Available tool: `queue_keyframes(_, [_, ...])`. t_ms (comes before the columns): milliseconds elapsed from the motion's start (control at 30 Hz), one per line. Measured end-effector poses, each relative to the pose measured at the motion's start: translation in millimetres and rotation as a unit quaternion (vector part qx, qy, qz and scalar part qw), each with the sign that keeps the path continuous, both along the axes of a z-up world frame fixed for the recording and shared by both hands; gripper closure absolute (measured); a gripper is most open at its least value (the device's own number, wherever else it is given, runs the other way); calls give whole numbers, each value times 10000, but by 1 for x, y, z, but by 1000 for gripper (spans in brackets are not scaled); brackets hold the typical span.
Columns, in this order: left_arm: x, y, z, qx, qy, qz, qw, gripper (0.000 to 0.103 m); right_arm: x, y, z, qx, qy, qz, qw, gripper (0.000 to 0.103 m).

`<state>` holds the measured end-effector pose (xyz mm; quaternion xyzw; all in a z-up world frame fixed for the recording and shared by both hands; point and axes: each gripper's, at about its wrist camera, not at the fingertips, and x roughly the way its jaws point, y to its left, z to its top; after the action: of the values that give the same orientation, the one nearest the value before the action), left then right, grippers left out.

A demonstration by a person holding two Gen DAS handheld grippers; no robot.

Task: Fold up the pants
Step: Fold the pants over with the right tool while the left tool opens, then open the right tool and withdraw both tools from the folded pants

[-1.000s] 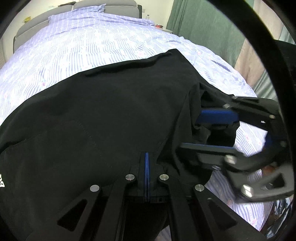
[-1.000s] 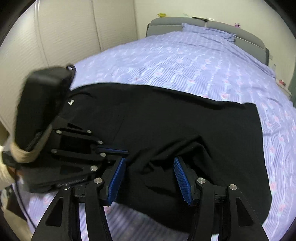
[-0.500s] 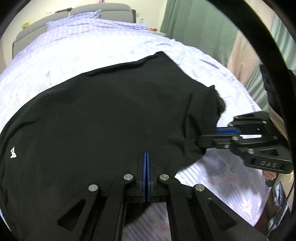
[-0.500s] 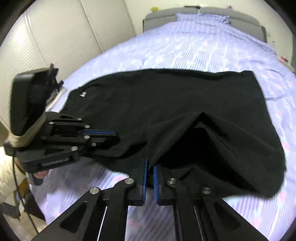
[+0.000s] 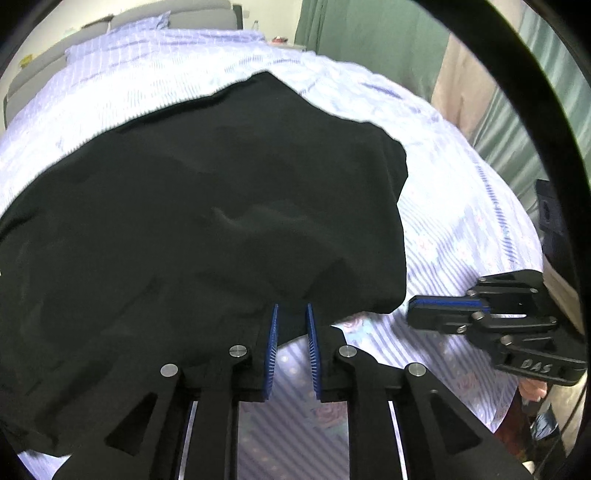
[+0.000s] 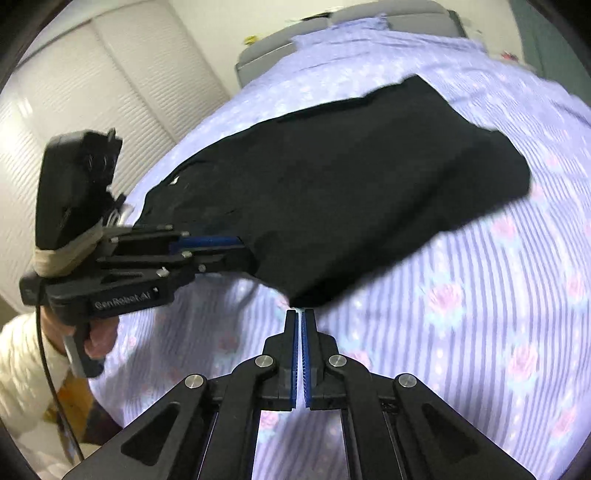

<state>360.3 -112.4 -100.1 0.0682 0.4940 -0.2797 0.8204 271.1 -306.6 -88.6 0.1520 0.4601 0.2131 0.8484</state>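
Black pants (image 5: 207, 206) lie spread on the bed, folded over on themselves; they also show in the right wrist view (image 6: 351, 192). My left gripper (image 5: 291, 317) is slightly open, its blue pads at the near edge of the fabric without pinching it. It shows from the side in the right wrist view (image 6: 236, 247). My right gripper (image 6: 299, 317) is shut, its tips at the near corner of the pants; whether cloth is caught between them is not visible. It shows in the left wrist view (image 5: 417, 314) just off the pants' right edge.
The bed has a lilac striped sheet with rose print (image 6: 480, 314). A grey headboard (image 6: 369, 22) and pillows stand at the far end. White wardrobe doors (image 6: 92, 92) are on the left, green curtains (image 5: 369, 40) on the right.
My left gripper has opened and let go of the pants edge. The pants have been laid over and settled flatter. My right gripper stays shut and has pulled back to the fabric's corner.
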Motion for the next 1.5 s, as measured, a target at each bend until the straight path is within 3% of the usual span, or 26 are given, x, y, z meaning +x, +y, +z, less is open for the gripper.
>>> queue_keyframes(167, [-8,-6,0,156,-49,88,9998,86,-5,-28,13,-128,-215,-765,9968,97])
queue_keyframes(233, [-16,-9,12,140,-260,74,9995,79,-5,-37,21,-394,-375,-1017,9933,81])
queue_keyframes(267, [-18,-11,19,105,-391,60,9992,70,-4,-42,25,-511,-478,-1115,9913,61])
queue_keyframes(300, [-19,-12,28,35,-556,51,9984,66,-4,-48,30,-655,-648,-1266,9877,50])
queue_keyframes(367, [-18,-17,41,-101,-771,-2,9970,65,-1,-56,37,-829,-849,-1487,9817,50])
queue_keyframes(567, [-21,-30,62,-309,-1073,-124,9937,62,6,-72,47,-894,-833,-1937,9734,50])
queue_keyframes(600, [-27,-29,64,-358,-1149,-74,9927,59,-2,-70,48,-914,-863,-1967,9724,50])
queue_keyframes(667, [-38,-23,67,-422,-1250,111,9912,44,-13,-63,56,-996,-980,-1975,9703,50])
queue_keyframes(733, [-53,-13,69,-420,-1412,331,9885,43,-33,-60,61,-1092,-1093,-1981,9679,48])
queue_keyframes(800, [-69,-1,70,-366,-1526,501,9863,43,-45,-46,72,-1223,-1297,-1974,9640,30])
queue_keyframes(833, [-76,7,71,-363,-1574,594,9851,42,-47,-42,75,-1252,-1349,-1986,9627,28])
queue_keyframes(1033, [-106,85,64,-475,-1578,1482,9751,38,-62,23,97,-1387,-1617,-1668,9627,28])
queue_keyframes(1267, [-112,181,41,-535,-1332,2315,9622,38,-40,125,90,-1579,-1668,-1003,9681,28])
queue_keyframes(1500, [-93,238,-1,-1550,-583,2701,9485,46,-13,202,75,-1635,-1534,-473,9734,28])
